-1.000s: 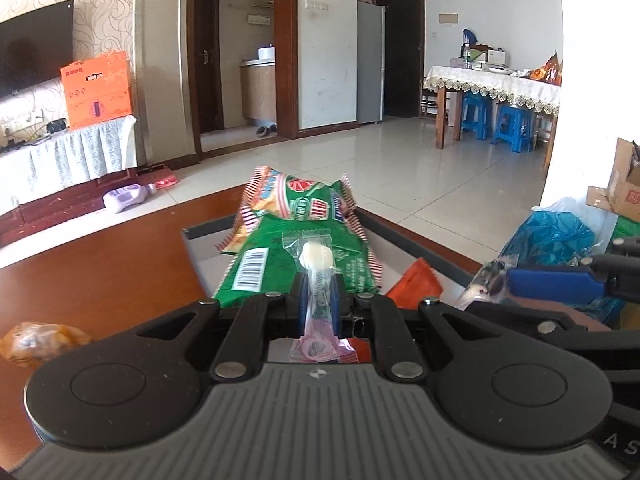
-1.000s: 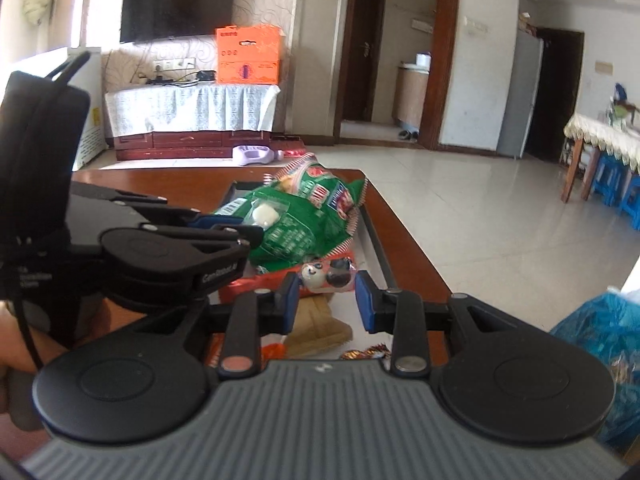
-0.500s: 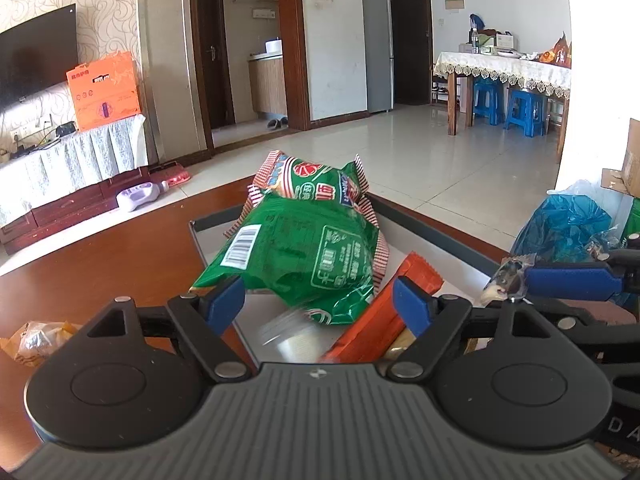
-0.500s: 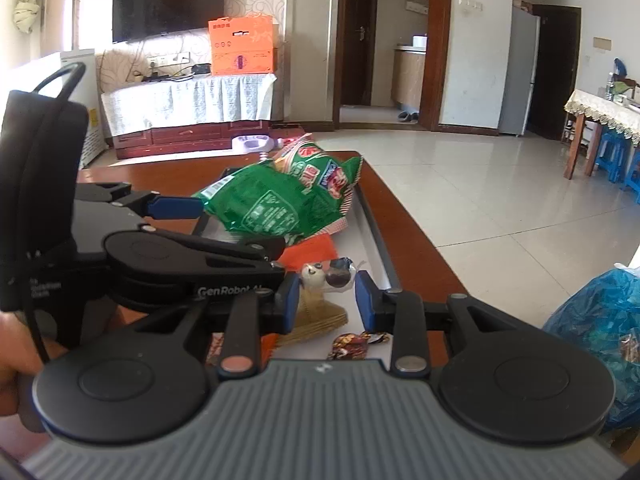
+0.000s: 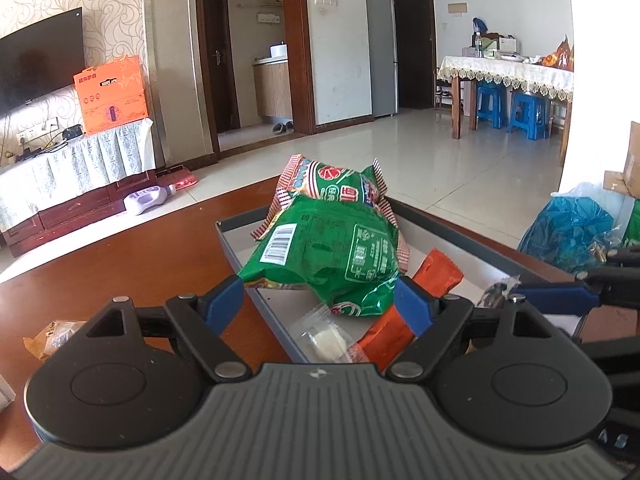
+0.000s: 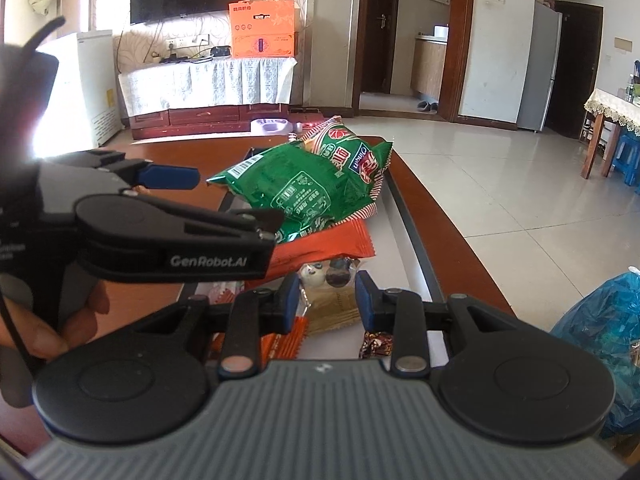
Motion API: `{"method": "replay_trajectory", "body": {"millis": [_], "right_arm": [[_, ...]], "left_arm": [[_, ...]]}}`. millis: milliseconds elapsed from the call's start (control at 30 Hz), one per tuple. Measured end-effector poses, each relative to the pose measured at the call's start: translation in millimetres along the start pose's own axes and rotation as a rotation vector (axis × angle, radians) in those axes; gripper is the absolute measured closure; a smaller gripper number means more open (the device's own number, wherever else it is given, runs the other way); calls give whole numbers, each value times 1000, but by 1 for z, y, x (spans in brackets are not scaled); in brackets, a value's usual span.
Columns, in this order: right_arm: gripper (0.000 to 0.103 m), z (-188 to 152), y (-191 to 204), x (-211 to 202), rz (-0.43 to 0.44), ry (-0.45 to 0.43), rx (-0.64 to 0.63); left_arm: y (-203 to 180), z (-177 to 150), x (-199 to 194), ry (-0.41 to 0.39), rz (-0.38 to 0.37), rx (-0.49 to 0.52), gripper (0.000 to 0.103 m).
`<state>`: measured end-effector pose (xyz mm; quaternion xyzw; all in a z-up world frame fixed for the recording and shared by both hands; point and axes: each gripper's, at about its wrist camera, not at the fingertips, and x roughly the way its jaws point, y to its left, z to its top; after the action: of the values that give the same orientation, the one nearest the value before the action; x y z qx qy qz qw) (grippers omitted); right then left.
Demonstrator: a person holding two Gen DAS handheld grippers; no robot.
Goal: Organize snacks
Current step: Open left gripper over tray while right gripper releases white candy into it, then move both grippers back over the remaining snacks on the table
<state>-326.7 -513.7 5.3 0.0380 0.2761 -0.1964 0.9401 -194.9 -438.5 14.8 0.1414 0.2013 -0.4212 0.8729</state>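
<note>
The left hand-held gripper (image 5: 318, 300) has just opened wide; the small clear-wrapped white sweet (image 5: 326, 338) lies loose in the grey tray (image 5: 460, 232). The right hand-held gripper (image 6: 327, 300) holds narrow around a tan packet (image 6: 334, 312) on the brown wooden table (image 5: 120, 264), beside green snack bags (image 5: 332, 252).

Two green snack bags (image 5: 328, 248) lay stacked in the grey tray (image 5: 232, 244), the upper barcode-side up. An orange packet (image 5: 436, 276) and a small clear-wrapped sweet (image 5: 324, 336) lay beside them.
</note>
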Motion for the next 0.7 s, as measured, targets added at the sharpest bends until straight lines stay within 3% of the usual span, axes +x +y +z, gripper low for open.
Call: {"method": "replay_trajectory", "body": {"millis": [133, 200, 267, 300, 333, 500, 633, 700], "right_arm": [[67, -1, 1, 4, 10, 18, 1], [57, -3, 2, 8, 8, 47, -7], [31, -5, 5, 12, -27, 75, -31], [27, -5, 7, 11, -53, 74, -41], [23, -5, 7, 9, -78, 63, -42], [22, 4, -1, -15, -100, -48, 94], [15, 20, 10, -39, -14, -227, 188], [12, 27, 27, -36, 47, -231, 174]], "left_arm": [[5, -3, -1, 6, 4, -3, 17], [6, -3, -2, 8, 7, -9, 17], [8, -3, -3, 10, 6, -20, 17], [9, -2, -4, 12, 4, -24, 17], [10, -3, -6, 10, 6, -25, 17], [40, 3, -33, -25, 66, -61, 17], [96, -5, -56, -35, 199, -55, 14], [129, -15, -66, -20, 257, -46, 13]]}}
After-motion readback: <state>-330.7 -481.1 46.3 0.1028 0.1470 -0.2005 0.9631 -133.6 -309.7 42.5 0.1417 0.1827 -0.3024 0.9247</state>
